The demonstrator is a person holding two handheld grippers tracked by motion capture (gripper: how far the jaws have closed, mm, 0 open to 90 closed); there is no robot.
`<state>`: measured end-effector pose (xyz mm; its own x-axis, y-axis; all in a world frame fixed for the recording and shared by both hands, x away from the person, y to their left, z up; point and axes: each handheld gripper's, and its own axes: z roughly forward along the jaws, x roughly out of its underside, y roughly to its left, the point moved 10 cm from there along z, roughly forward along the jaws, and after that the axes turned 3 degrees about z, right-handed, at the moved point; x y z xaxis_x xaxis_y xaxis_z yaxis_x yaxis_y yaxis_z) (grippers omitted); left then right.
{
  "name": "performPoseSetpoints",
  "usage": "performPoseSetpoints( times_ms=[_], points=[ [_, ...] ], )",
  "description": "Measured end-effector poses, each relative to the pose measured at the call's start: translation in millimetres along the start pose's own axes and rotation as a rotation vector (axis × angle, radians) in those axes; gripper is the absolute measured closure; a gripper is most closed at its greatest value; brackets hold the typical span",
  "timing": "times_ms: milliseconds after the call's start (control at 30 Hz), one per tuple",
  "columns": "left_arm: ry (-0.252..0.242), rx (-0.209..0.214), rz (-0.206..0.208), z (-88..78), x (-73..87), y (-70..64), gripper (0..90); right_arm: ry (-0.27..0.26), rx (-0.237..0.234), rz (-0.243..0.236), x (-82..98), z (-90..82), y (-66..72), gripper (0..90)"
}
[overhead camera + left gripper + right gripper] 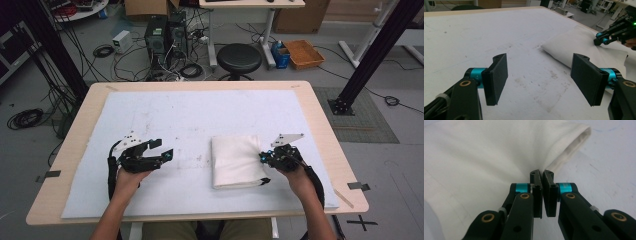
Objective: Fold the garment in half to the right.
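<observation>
The folded cloth [236, 161] is being kept on the mat [190, 115], right of the left gripper [161, 150], touching the right gripper [263, 156].

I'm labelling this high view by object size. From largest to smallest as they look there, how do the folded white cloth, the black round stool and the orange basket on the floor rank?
1. Folded white cloth
2. Black round stool
3. Orange basket

The stool and the basket stand farther from the camera than the cloth, so they look smaller than they are; those two are close in apparent size.
</observation>
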<state>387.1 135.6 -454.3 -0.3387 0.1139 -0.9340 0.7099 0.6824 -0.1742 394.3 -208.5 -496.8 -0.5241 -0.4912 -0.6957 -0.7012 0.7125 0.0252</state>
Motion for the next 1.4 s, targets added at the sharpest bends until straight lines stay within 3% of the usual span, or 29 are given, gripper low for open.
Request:
performPoseSetpoints(
  times_ms=[67,133,200,233,267,333,400,467,600,667,800,900,1000,1100,1200,1233,1300,1400],
  points=[
    [0.005,0.001,0.000,-0.9,1.2,0.3,30.1,-0.007,0.019,0.010,-0.2,-6.4,-3.4,76.0],
    [0.008,0.000,0.000,-1.0,1.9,1.2,30.1,-0.055,0.017,0.017,-6.7,-15.6,-3.3,72.2],
    [0.004,-0.001,-0.006,-0.4,1.9,1.3,30.1,-0.114,-0.044,-0.007,-13.9,-21.5,5.7,72.0],
    [0.006,-0.001,-0.008,-0.2,2.2,1.2,30.1,-0.123,-0.097,-0.029,-14.8,-21.5,14.3,72.1],
    [0.012,0.002,-0.003,0.1,2.9,1.0,30.1,-0.118,-0.160,-0.064,-13.6,-19.7,24.3,72.6],
    [0.014,0.005,-0.005,0.8,3.4,0.4,30.1,-0.059,-0.220,-0.112,-4.7,-12.3,37.1,74.7],
    [0.016,0.006,-0.004,1.1,3.7,0.4,30.1,0.022,-0.239,-0.140,7.0,-5.4,40.4,77.3],
    [0.015,0.006,-0.004,1.1,3.6,0.6,30.1,0.073,-0.228,-0.146,15.9,-2.1,36.9,78.4],
    [0.009,0.003,-0.006,0.5,2.8,1.6,30.1,0.076,-0.237,-0.126,19.7,-9.6,30.2,78.2],
    [0.004,-0.004,-0.006,0.6,2.2,2.6,30.1,0.015,-0.245,-0.099,13.5,-15.9,27.1,72.2],
    [-0.005,-0.001,-0.007,0.5,1.4,2.5,29.7,-0.160,-0.193,-0.025,-10.2,-17.4,20.2,58.8],
    [-0.031,0.010,0.014,-0.2,-1.8,0.8,25.9,-0.202,-0.079,-0.044,-20.0,-1.6,15.9,38.4],
    [-0.031,0.011,0.020,-0.5,-1.3,1.0,25.8,-0.188,0.025,-0.037,-27.6,16.3,6.2,38.2],
    [-0.025,0.006,0.024,-1.5,0.2,1.2,25.9,-0.114,0.072,-0.007,-24.8,28.4,-3.1,40.6],
    [-0.024,0.006,0.024,-1.6,0.7,1.9,25.9,-0.046,0.080,0.029,-12.7,30.4,-11.9,39.0],
    [-0.025,0.005,0.023,-1.6,0.6,1.9,25.9,-0.046,0.093,0.031,-10.9,27.8,-16.7,37.0],
    [-0.031,0.006,0.026,-2.1,-0.2,2.0,25.9,-0.076,0.090,0.042,-11.5,19.2,-20.6,36.7],
    [-0.037,0.007,0.028,-3.5,-0.8,2.5,25.9,-0.185,0.059,0.071,-18.9,-0.1,-22.8,30.0]
  ],
)
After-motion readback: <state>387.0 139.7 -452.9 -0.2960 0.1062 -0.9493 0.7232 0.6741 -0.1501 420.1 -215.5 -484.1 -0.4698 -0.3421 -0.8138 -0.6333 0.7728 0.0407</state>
